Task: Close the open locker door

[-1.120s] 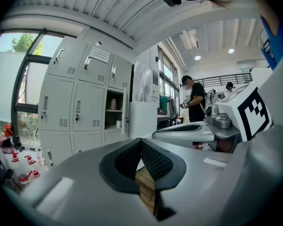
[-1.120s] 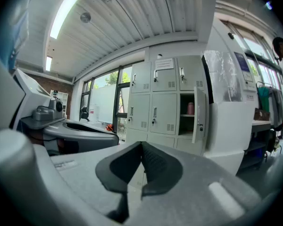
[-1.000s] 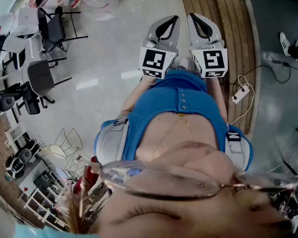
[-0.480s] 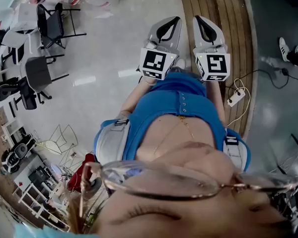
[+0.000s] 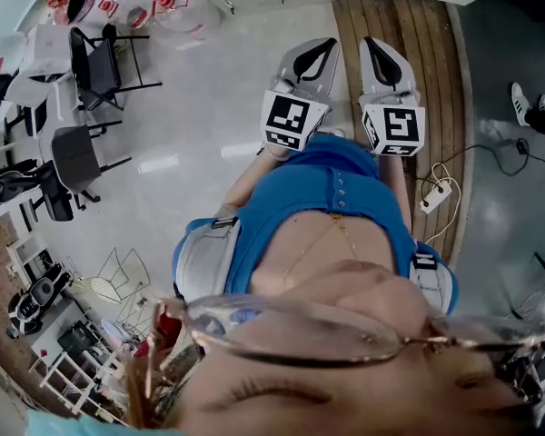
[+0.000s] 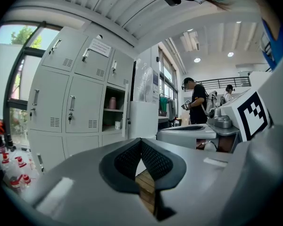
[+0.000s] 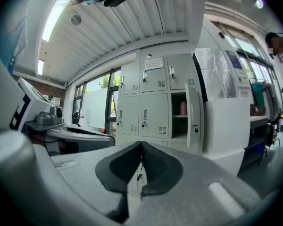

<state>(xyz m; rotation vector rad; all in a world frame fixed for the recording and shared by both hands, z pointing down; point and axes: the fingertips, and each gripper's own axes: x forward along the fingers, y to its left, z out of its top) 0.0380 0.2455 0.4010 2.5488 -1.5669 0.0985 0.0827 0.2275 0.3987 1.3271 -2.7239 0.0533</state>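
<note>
Both tools pressed together, nothing pinched: left gripper (image 6: 141, 144), right gripper (image 7: 141, 147). The pale grey metal locker door (image 7: 193, 116) hangs open ahead, well apart from both. I'd lead with the right tip, meet the door near its handle edge and push it flush.

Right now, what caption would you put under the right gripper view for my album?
Shut right gripper faces grey lockers, one door hanging open with a pink bottle inside.
</note>
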